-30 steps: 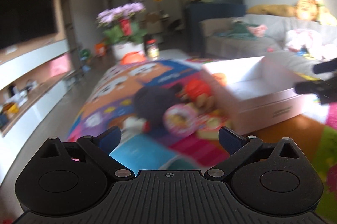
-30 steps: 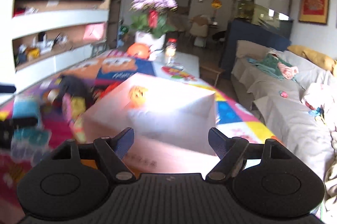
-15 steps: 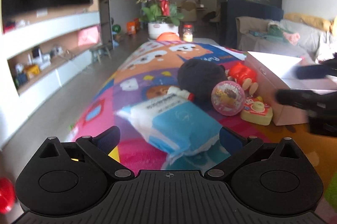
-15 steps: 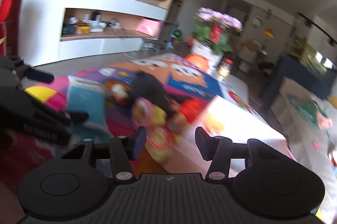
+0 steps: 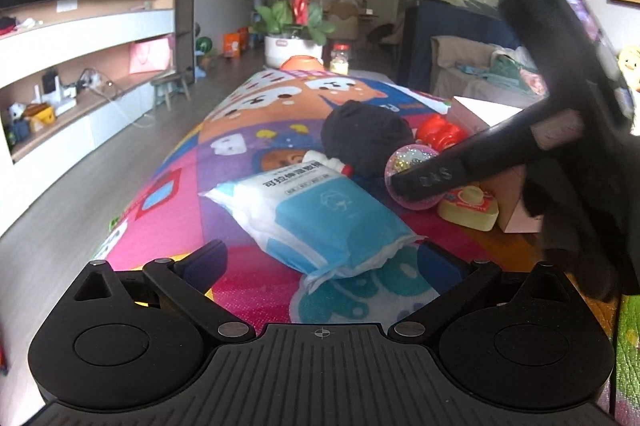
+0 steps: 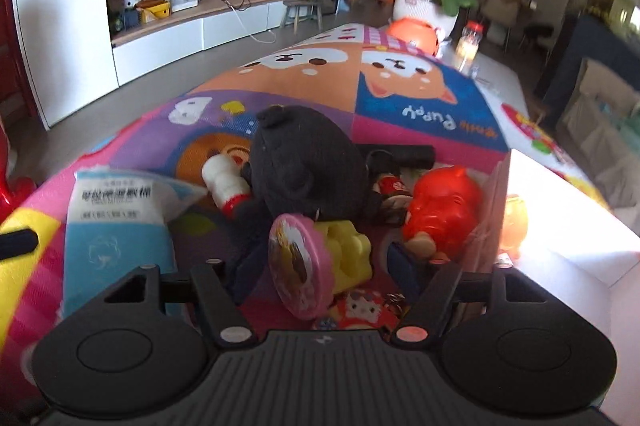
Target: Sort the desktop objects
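On the colourful mat lie a blue and white tissue pack [image 5: 320, 214] [image 6: 116, 222], a black plush toy [image 5: 366, 138] [image 6: 308, 162], a pink glitter disc [image 5: 412, 162] [image 6: 300, 266], a yellow toy [image 5: 468, 206] [image 6: 348, 250], a red figure [image 5: 440, 134] [image 6: 440, 210] and a small white bottle [image 6: 224, 182]. My left gripper [image 5: 320, 266] is open just in front of the tissue pack. My right gripper [image 6: 316, 270] is open with the pink disc between its fingers, not clamped. The right gripper's finger [image 5: 460, 170] crosses the left wrist view over the disc.
A white open box [image 6: 568, 226] [image 5: 480, 114] stands at the right of the toys. A black bar [image 6: 400, 154] lies behind the plush. A flower pot [image 5: 294, 46], an orange bowl [image 6: 412, 32] and a jar [image 6: 468, 42] stand at the mat's far end. A sofa is at the right.
The right gripper has swung left from over the box and come down over the toys, opening wider around the pink disc. The left gripper has held nearly still before the tissue pack.
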Demonstrator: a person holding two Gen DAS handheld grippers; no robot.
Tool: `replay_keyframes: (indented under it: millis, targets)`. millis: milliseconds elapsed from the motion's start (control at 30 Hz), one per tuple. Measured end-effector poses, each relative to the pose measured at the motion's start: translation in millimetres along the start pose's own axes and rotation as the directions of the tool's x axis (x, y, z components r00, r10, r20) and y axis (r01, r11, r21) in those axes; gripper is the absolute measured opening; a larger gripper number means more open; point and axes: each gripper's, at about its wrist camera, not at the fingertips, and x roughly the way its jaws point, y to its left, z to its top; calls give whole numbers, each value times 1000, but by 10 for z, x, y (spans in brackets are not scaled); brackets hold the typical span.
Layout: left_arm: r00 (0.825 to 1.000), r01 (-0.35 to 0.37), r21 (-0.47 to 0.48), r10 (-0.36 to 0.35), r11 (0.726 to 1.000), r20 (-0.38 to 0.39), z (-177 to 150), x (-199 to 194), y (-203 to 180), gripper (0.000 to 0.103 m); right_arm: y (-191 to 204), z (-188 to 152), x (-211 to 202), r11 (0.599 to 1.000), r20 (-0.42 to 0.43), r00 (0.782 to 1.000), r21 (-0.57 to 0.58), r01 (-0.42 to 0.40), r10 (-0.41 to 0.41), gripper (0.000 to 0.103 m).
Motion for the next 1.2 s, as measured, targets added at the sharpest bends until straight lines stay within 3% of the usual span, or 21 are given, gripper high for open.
replay_keyframes:
  millis: [33,100,133,167,233,300,367,433,600,700,767,833,900,1067,1200]
  targets:
    - [1000,1,-1,-1,1000,-2,0,4,-1,103,14,-27,-46,1000,6,1000,-14,-4,4,48]
    - [1000,-2,-1,2,1000,-3,3,13,1,103,-9,-65,-224,999,26,999,5,-41,41,45]
    - [1000,-4,-2,4,1000,2,0,4,0,103,-25,-95,-351,998,48,997,9,-61,60,37]
    - [1000,-8,-3,8,1000,8,-2,-6,0,103,-48,-136,-483,997,66,995,7,-79,79,22]
    - [1000,-11,-3,11,1000,18,0,-22,0,103,-159,-242,-746,992,81,990,44,-116,113,17]
    - [1000,-15,6,15,1000,25,5,-32,-16,103,-325,-399,-976,982,92,985,101,-157,148,16]
    - [999,-12,18,11,1000,35,15,-67,-56,103,-490,-598,-1132,976,83,987,159,-146,134,16]
    - [999,34,26,-35,999,33,30,-120,-125,103,-654,-820,-1246,966,69,990,217,-139,126,16]
    - [985,165,162,-171,973,24,59,-223,-493,103,-968,-1333,-1404,937,43,999,349,0,-16,17]
    - [971,237,225,-237,945,-29,29,-193,-734,103,-1083,-1569,-1440,901,46,996,430,47,-73,30]
    - [962,273,246,-261,930,-80,-5,-144,-848,103,-1128,-1691,-1463,878,59,994,476,56,-96,49]
    - [955,294,254,-272,922,-120,-40,-122,-915,103,-1164,-1786,-1490,859,76,991,509,60,-114,58]
    - [946,317,239,-286,918,-156,-66,-105,-925,103,-1199,-1852,-1484,851,84,988,520,69,-132,62]
    - [891,403,115,-361,908,-275,-13,-11,-915,103,-1180,-1939,-1459,863,86,983,496,100,-163,71]
    - [860,427,49,-388,903,-331,91,57,-929,103,-1151,-1954,-1537,864,122,973,491,113,-196,81]
